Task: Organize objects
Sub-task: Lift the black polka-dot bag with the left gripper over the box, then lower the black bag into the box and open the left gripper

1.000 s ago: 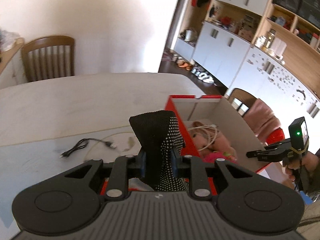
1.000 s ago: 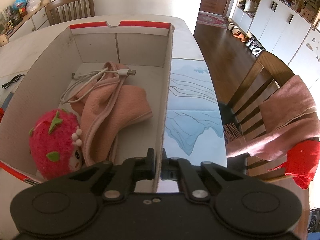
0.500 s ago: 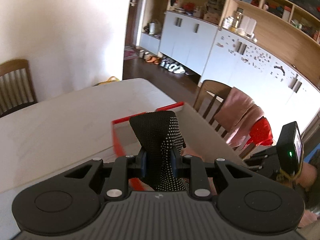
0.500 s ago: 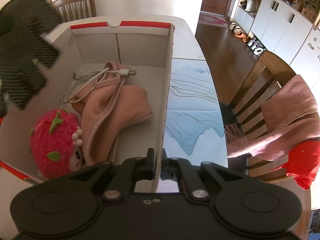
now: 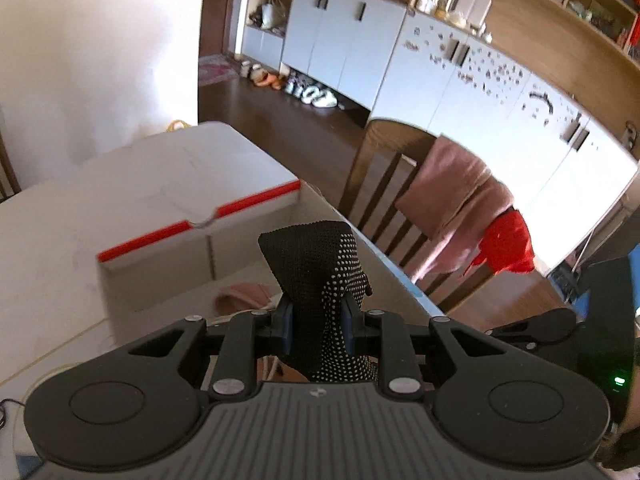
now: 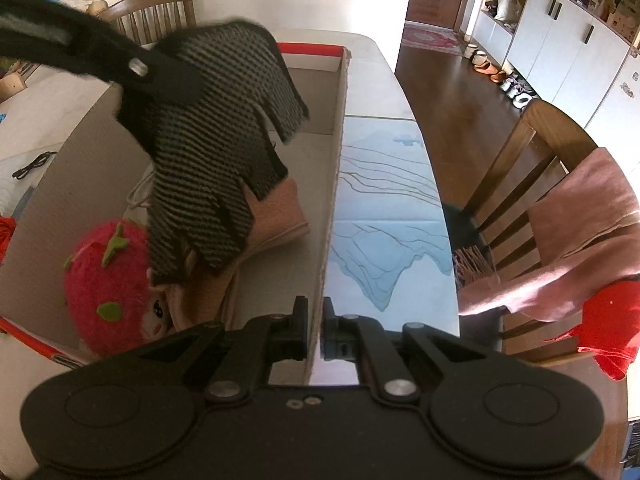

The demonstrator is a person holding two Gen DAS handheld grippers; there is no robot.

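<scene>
My left gripper (image 5: 318, 322) is shut on a black knitted glove (image 5: 320, 276) with white dots. In the right wrist view the same glove (image 6: 216, 152) hangs over the inside of the red-edged cardboard box (image 6: 48, 184), fingers dangling toward a pink strawberry plush doll (image 6: 108, 284) and a folded peach cloth (image 6: 276, 216). The left gripper (image 6: 160, 76) reaches in from the upper left. My right gripper (image 6: 315, 324) is shut on the box's right wall (image 6: 334, 184), pinching its top edge near the front corner. A white cable in the box is mostly hidden behind the glove.
The box (image 5: 208, 256) stands on a pale table (image 5: 80, 208). A blue-printed mat (image 6: 384, 208) lies to the right of the box. A wooden chair (image 6: 532, 160) draped with pink and red cloth stands at the table's right side. A black cable (image 6: 34, 165) lies on the table left of the box.
My left gripper has swung right with the glove, from beside the box to above its inside, so the glove now fills the upper left of the right wrist view. The right gripper has kept still.
</scene>
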